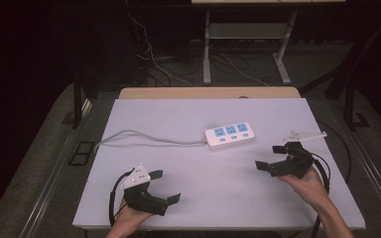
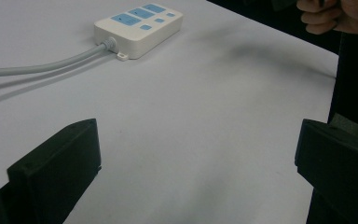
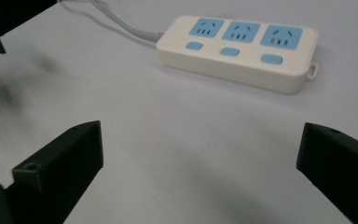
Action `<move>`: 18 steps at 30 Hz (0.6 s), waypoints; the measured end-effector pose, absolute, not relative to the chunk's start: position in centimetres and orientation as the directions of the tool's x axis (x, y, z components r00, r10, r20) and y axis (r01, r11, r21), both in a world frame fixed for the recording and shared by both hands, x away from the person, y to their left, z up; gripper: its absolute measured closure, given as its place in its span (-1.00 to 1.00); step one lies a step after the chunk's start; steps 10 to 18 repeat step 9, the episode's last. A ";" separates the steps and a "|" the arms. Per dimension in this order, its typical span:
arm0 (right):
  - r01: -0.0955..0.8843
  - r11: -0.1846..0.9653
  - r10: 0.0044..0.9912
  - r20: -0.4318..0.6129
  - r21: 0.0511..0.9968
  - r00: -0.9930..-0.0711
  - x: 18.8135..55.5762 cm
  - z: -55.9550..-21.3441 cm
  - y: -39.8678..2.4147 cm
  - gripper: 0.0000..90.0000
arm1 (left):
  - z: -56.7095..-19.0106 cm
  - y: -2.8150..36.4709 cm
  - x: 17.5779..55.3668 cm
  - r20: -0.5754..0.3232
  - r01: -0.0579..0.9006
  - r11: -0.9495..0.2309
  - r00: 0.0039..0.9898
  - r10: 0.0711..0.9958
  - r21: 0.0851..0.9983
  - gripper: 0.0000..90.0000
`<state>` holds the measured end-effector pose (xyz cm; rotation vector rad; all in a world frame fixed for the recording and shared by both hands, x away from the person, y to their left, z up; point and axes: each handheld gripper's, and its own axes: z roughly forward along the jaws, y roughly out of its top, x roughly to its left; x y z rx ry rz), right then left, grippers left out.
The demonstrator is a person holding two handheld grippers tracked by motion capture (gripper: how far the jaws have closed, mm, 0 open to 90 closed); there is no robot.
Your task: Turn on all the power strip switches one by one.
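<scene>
High view puts the white plastic power strip with three blue sockets and three blue switches point(image 1: 229, 134) a little right of the middle of the pale grey-white desk point(image 1: 258, 109), lying flat with its long side slightly slanted. Its grey round cable point(image 1: 149, 137) leaves the strip's left end and runs across the surface to the left edge. Nothing rests on the strip and nothing touches it. Nearer the person, the right hand-held gripper point(image 1: 273, 157) hangs near the strip's right end, apart from it, with its black jaws spread wide and bare desk between them; the right gripper view looks between those parted jaws straight at the strip, socket faces up. The person's right hand point(image 1: 310, 181) grips its body near the right edge of the desk. Just beyond that gripper a small flat white strip-like piece point(image 1: 305, 134) lies on the desk; what it is cannot be told. Toward the near left corner, the left hand-held gripper point(image 1: 167, 186) sits well apart from the strip, likewise released, jaws wide with nothing between them, held by the left hand point(image 1: 129, 218).
</scene>
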<state>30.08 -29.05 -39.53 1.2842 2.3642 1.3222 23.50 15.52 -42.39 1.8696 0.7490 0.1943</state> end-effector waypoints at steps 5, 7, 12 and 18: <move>0.617 0.213 0.741 0.286 0.758 -0.607 27.9 -40.3 -30.1 -0.99 | -42.4 15.6 23.5 -0.208 0.406 -0.234 0.787 0.581 0.883 -1.00; 0.623 0.201 0.742 0.298 0.756 -0.600 27.0 -40.7 -30.4 -0.99 | -42.4 15.6 23.5 -0.208 0.407 -0.235 0.787 0.581 0.883 -1.00; 0.622 0.199 0.746 0.294 0.757 -0.597 26.6 -41.0 -30.7 -0.99 | -42.4 15.6 23.6 -0.205 0.406 -0.240 0.788 0.580 0.882 -1.00; 0.622 0.199 0.746 0.294 0.757 -0.597 26.6 -41.0 -30.7 -0.99 | -42.4 15.6 23.6 -0.205 0.406 -0.240 0.788 0.580 0.882 -1.00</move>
